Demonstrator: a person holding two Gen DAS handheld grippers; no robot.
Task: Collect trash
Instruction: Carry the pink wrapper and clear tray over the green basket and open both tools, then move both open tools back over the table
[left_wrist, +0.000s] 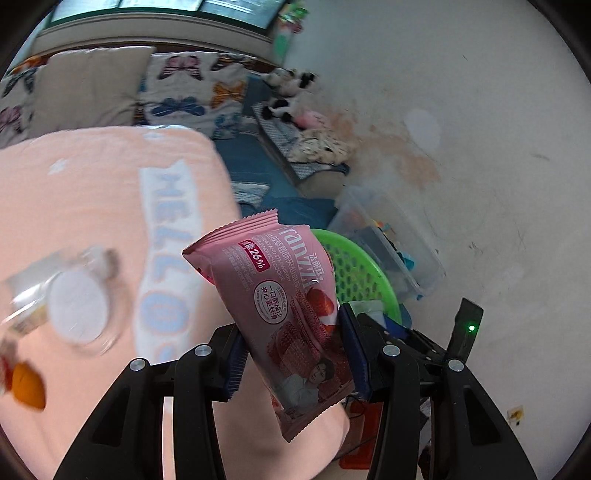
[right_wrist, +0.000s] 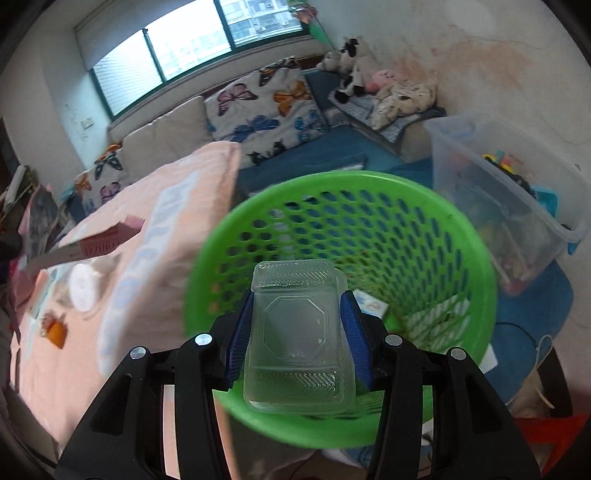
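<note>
Peach bedcover (right_wrist: 177, 192): white lid (right_wrist: 83, 286), orange scrap (right_wrist: 56, 334) lying on it.

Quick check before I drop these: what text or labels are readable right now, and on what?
"Franzzi": brand on the pink wrapper in the left gripper.
"26%": dark red tag on the same wrapper.
"AND STRAWBERRY ... SANDWICH COOKIE": small line there, partly legible; the Chinese print beside it is too small to quote.
"HELLO": pale blue letters on the peach blanket.
Clear plastic tray in the right gripper: no text.
Papers inside the green basket: too blurred.
</note>
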